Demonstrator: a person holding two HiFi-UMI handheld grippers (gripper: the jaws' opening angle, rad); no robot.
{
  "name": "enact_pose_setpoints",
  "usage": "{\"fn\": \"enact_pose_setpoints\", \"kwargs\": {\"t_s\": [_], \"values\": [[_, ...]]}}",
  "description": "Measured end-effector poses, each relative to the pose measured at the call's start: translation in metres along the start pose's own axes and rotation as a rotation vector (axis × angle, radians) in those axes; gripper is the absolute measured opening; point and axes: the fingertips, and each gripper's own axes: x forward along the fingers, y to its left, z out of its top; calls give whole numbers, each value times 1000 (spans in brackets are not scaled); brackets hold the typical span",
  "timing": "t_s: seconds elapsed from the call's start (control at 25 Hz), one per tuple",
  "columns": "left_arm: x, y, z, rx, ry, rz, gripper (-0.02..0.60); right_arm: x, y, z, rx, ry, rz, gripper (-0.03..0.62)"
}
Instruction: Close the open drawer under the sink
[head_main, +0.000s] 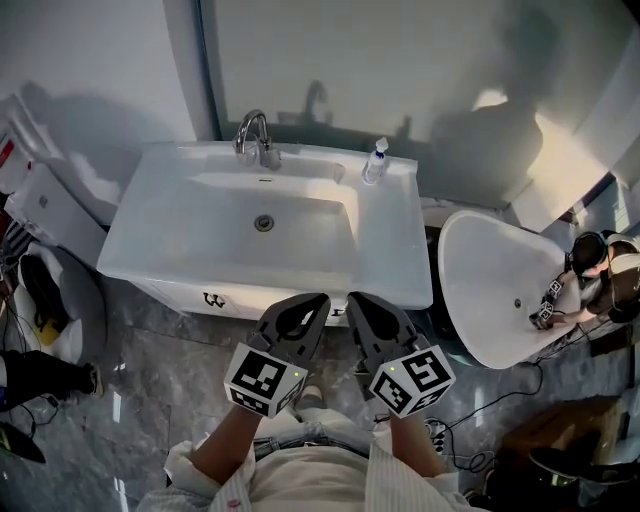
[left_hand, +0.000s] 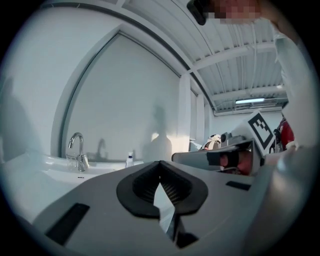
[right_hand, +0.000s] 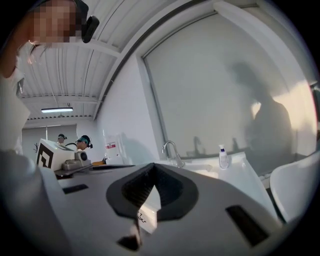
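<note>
A white sink cabinet (head_main: 390, 260) with a chrome faucet (head_main: 256, 137) stands against the wall. Just under its front edge shows a white drawer front (head_main: 185, 296) with a dark handle (head_main: 213, 299), sticking out a little past the countertop. My left gripper (head_main: 318, 300) and right gripper (head_main: 352, 300) are side by side at the cabinet's front edge, right of the handle. Both are shut with nothing between the jaws. In the left gripper view the left gripper (left_hand: 160, 163) points over the sink top. In the right gripper view the right gripper (right_hand: 152, 165) points the same way, and the handle (right_hand: 142, 216) shows through its jaw gap.
A soap bottle (head_main: 375, 161) stands on the countertop's back right. A white oval tub (head_main: 490, 290) sits right of the cabinet, with cables (head_main: 520, 385) on the grey floor and a person (head_main: 605, 270) beyond. White fixtures (head_main: 50, 200) and dark gear (head_main: 40, 290) crowd the left.
</note>
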Motion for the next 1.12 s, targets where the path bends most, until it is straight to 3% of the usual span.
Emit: {"fn": "enact_pose_setpoints", "kwargs": {"t_s": [0.32, 0.6, 1.12], "values": [[-16, -20, 23, 24, -3, -77, 15, -17, 38, 22, -104, -10, 47, 9], [-13, -25, 24, -6, 0, -111, 15, -21, 31, 10, -84, 54, 36, 9], [-10, -24, 22, -35, -10, -112, 15, -21, 19, 8, -50, 52, 29, 9]]}}
